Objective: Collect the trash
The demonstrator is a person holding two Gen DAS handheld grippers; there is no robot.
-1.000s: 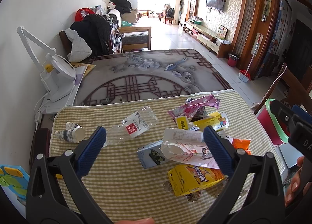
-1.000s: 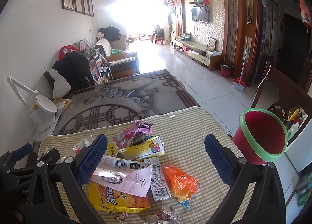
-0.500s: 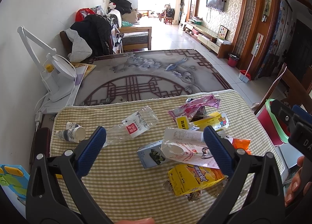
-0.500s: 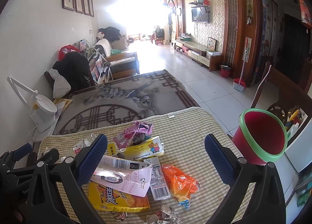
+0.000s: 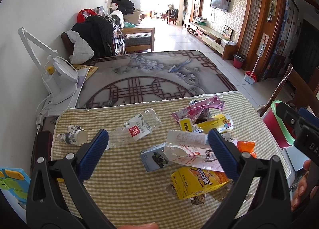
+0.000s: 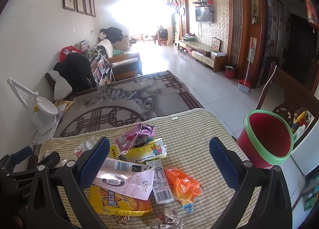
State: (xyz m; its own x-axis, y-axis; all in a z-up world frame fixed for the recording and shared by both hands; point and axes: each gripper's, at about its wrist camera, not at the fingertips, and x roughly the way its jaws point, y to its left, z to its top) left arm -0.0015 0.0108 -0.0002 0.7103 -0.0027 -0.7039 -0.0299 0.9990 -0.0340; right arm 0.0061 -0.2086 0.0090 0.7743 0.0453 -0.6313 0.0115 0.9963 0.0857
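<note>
Trash lies scattered on a green checked cloth (image 5: 123, 185): a crushed clear bottle (image 5: 137, 128), a paper cup (image 5: 74, 135) on its side, a small blue carton (image 5: 154, 156), a torn white wrapper (image 5: 191, 151), a yellow box (image 5: 197, 181) and a pink wrapper (image 5: 199, 107). In the right wrist view an orange bag (image 6: 184, 185) lies by a white carton (image 6: 161, 183). A red bin with a green rim (image 6: 267, 141) stands off the cloth's right edge. My left gripper (image 5: 158, 149) hangs open above the pile. My right gripper (image 6: 159, 161) is open too, holding nothing.
A white desk lamp (image 5: 57, 77) stands at the back left beside the wall. Beyond the cloth lies a patterned grey mat (image 5: 143, 77). A wooden chair back (image 6: 289, 97) rises behind the bin. Crumpled foil bits (image 6: 169, 219) lie near the front edge.
</note>
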